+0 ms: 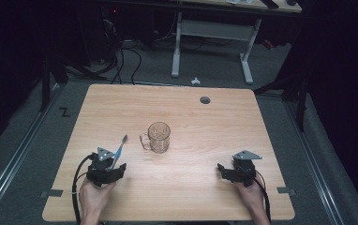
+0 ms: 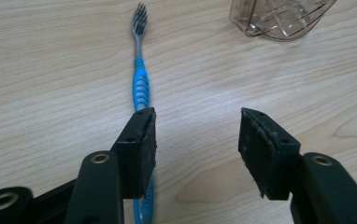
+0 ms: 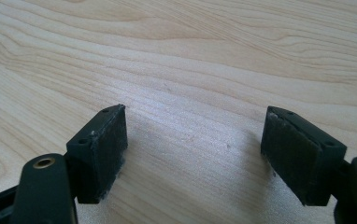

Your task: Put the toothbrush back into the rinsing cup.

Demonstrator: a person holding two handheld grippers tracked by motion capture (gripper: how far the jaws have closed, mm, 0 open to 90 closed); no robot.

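Observation:
A blue toothbrush (image 2: 140,86) lies flat on the wooden table (image 1: 200,187), its bristle head (image 2: 140,18) pointing away from me. Its handle runs under the left-hand jaw of my left gripper (image 2: 197,140), which is open with bare wood between the jaws. In the high view the toothbrush (image 1: 120,150) slants up from the left gripper (image 1: 108,163) toward a clear glass mug (image 1: 159,137) that stands upright mid-table. The mug's base (image 2: 279,16) shows at the top right of the left gripper view. My right gripper (image 1: 231,168) sits open near the front right, and in its own view the right gripper (image 3: 193,149) is over bare wood.
A round cable hole (image 1: 205,100) is set in the table's far edge. Beyond the table stands a white-legged desk (image 1: 212,42) with cables on the dark floor. A hand holds each gripper at the front edge.

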